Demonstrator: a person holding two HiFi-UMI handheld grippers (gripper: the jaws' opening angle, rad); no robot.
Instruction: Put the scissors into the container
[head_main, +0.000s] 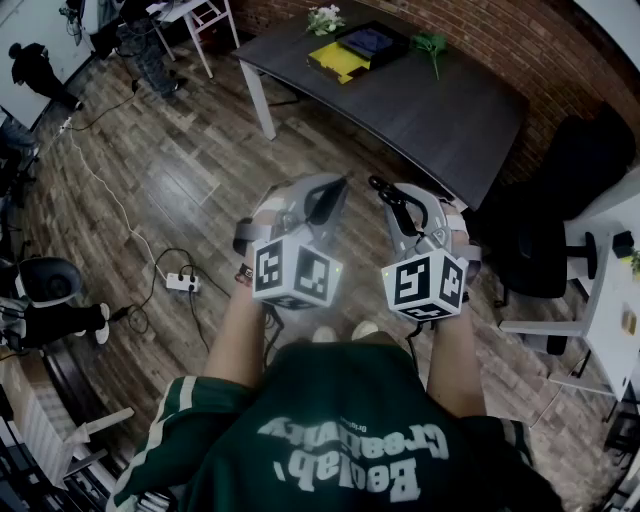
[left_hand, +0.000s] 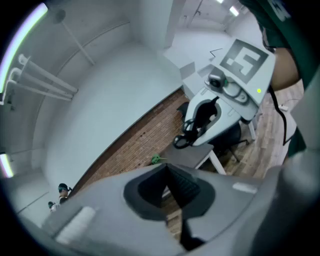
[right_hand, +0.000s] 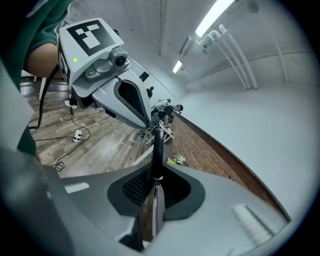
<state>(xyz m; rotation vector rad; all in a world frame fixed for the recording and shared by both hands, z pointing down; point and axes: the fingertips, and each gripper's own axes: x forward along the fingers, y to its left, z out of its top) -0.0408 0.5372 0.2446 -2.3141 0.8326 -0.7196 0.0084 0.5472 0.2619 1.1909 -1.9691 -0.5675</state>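
— The scissors (right_hand: 157, 145), of what are they made?
— Handle of black plastic, a little glossy; blades of bare metal.
— And around?
— The table (head_main: 430, 120) is dark and matt, the floor (head_main: 200, 170) is wood with slight shine, the wall (head_main: 480, 40) is rough brick.

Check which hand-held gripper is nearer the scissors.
Right. The right hand-held gripper is clamped on the scissors; the left hand-held gripper is alongside, apart from them, jaws together and empty.
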